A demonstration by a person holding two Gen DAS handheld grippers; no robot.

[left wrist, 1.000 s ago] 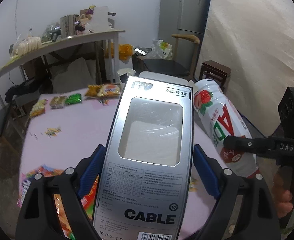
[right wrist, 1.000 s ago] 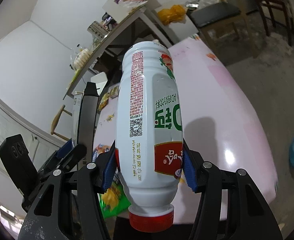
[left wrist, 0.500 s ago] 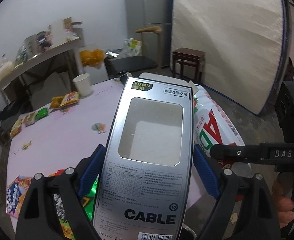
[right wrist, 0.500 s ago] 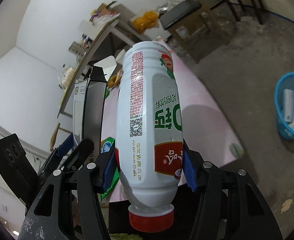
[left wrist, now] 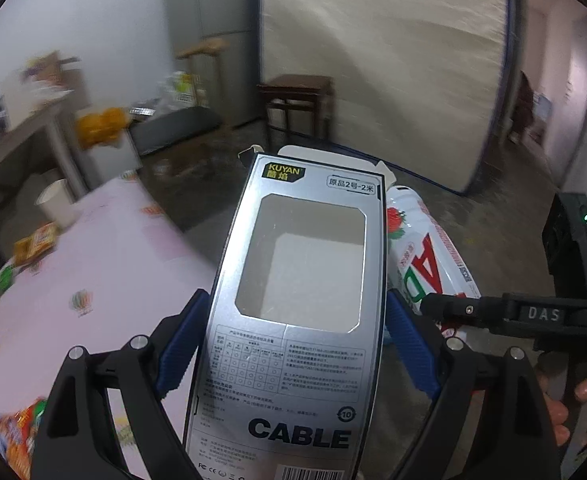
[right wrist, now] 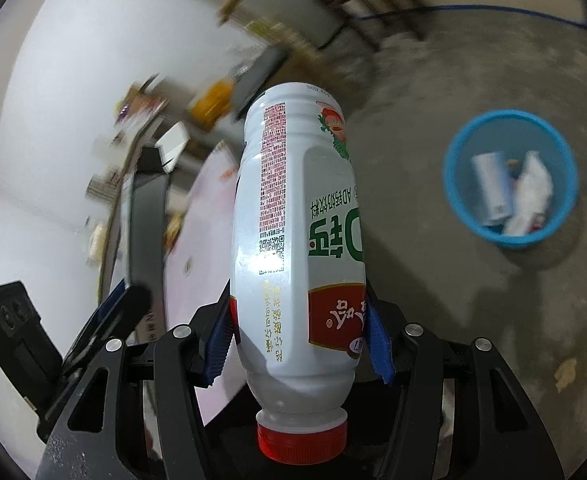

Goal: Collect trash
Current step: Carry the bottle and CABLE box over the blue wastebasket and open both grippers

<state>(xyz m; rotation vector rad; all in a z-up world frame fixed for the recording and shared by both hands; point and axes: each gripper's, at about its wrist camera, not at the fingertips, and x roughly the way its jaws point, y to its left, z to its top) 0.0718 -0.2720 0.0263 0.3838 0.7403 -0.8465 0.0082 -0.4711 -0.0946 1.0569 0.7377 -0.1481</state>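
Observation:
My left gripper (left wrist: 293, 344) is shut on a silver cable box (left wrist: 293, 320) with a clear window, held upright. My right gripper (right wrist: 297, 344) is shut on a white milk-drink bottle (right wrist: 297, 232) with a red cap, cap toward the camera. The bottle also shows in the left wrist view (left wrist: 425, 256) just right of the box, and the box shows edge-on in the right wrist view (right wrist: 143, 224). A blue trash bin (right wrist: 457, 196) with some trash inside stands on the concrete floor at the right of the right wrist view.
The pink table (left wrist: 93, 272) at left carries snack wrappers (left wrist: 33, 244) and a paper cup (left wrist: 57, 204). A dark wooden stool (left wrist: 297, 100), a chair, a fridge and a leaning mattress (left wrist: 393, 60) stand beyond. Bare concrete floor (right wrist: 473, 60) surrounds the bin.
Both grippers have swung right, away from the table, still holding box and bottle. The blue bin has come fully into the right wrist view and appears larger.

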